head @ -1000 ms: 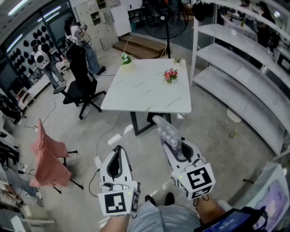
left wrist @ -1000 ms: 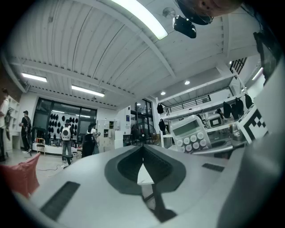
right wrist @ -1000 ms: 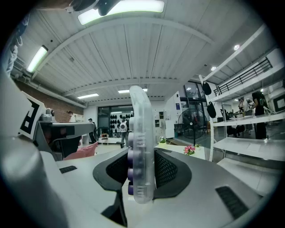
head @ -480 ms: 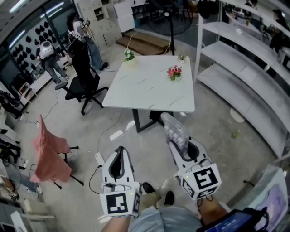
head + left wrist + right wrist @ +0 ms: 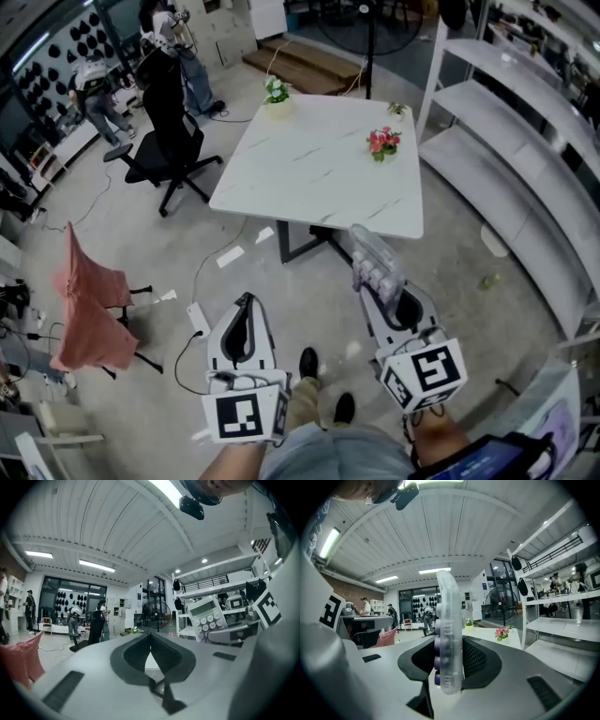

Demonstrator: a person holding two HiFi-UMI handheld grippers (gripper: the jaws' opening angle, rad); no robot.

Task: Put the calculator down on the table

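My right gripper (image 5: 382, 298) is shut on a clear plastic calculator (image 5: 371, 258) with purple keys. It holds the calculator on edge, sticking forward out of the jaws, in the air just short of the near edge of the white marble table (image 5: 309, 173). In the right gripper view the calculator (image 5: 449, 634) stands upright between the two pads, keys to the left. My left gripper (image 5: 246, 302) is beside it over the floor, jaws shut with nothing in them. The left gripper view shows the calculator's (image 5: 209, 618) key face at the right.
On the table stand a pink flower pot (image 5: 380, 141) and a white-flowered plant (image 5: 275, 91). A black office chair (image 5: 164, 141) is left of the table, and a chair draped in pink cloth (image 5: 89, 309) nearer left. White shelving (image 5: 525, 141) runs along the right. People stand at the far left.
Both grippers have come forward towards the table, which now lies closer under the calculator's tip. The calculator stays gripped in the right gripper. The left jaws stay shut.
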